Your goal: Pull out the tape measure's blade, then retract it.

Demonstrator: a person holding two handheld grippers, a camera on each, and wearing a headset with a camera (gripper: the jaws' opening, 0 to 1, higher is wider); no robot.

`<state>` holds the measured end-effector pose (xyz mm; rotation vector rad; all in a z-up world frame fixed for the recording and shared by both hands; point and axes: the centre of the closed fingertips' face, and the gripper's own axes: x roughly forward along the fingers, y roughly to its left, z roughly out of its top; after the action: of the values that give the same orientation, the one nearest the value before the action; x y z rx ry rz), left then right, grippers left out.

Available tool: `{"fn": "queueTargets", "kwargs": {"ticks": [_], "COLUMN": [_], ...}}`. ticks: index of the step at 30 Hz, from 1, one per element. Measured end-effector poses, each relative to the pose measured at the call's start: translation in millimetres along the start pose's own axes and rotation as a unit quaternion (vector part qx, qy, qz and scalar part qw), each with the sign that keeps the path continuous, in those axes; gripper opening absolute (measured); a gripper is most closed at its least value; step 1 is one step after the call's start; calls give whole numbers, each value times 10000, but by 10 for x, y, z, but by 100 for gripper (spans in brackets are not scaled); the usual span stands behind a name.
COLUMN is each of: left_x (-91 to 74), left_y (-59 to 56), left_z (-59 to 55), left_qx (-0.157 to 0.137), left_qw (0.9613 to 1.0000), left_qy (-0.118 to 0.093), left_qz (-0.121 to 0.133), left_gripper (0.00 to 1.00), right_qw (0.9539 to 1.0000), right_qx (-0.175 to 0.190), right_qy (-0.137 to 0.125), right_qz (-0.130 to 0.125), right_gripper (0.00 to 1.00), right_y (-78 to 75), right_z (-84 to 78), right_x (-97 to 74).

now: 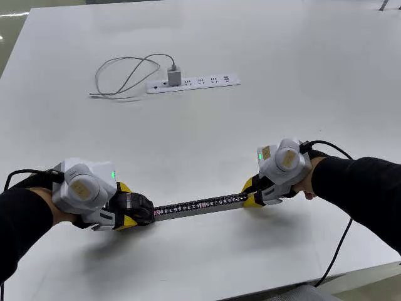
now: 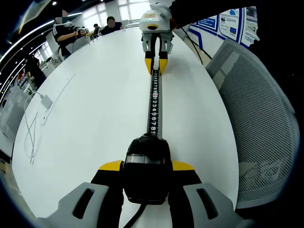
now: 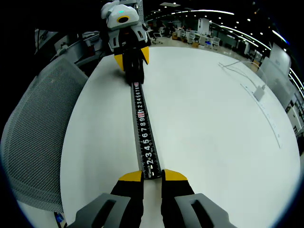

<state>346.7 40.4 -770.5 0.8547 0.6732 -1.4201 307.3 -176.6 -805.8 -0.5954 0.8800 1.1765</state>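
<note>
Blade point(image 3: 144, 133), black with white numerals 1–9, runs from the case point(image 2: 147, 175) my left gripper point(image 1: 125, 211) clamps to my right gripper point(image 3: 152, 176), pinching its tip.

Open-plan office or lab hall: large white table point(image 1: 282, 56), power strip point(image 1: 197, 81), mesh chair point(image 2: 259, 123), wall posters point(image 2: 228, 21), seated people point(image 2: 66, 33), ceiling light strips point(image 3: 213, 11).

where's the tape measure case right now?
The tape measure case is low left in the head view, clamped in the left hand-held gripper over the white table; its blade runs right to the right hand-held gripper.
</note>
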Motion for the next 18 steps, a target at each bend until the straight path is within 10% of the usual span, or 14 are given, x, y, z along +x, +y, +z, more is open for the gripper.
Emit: {"fn": "queueTargets", "kwargs": {"ticks": [18], "left_x": [-3], "left_y": [-2], "left_z": [3], "left_qx": [6], "left_qw": [10000], "left_qy": [3], "left_qz": [-2], "left_gripper": [31], "right_qw": [10000], "right_qx": [43], "right_qy": [25], "right_qz": [-15], "right_gripper": [9], "right_y": [-21], "right_z": [-56], "right_x": [-41]}}
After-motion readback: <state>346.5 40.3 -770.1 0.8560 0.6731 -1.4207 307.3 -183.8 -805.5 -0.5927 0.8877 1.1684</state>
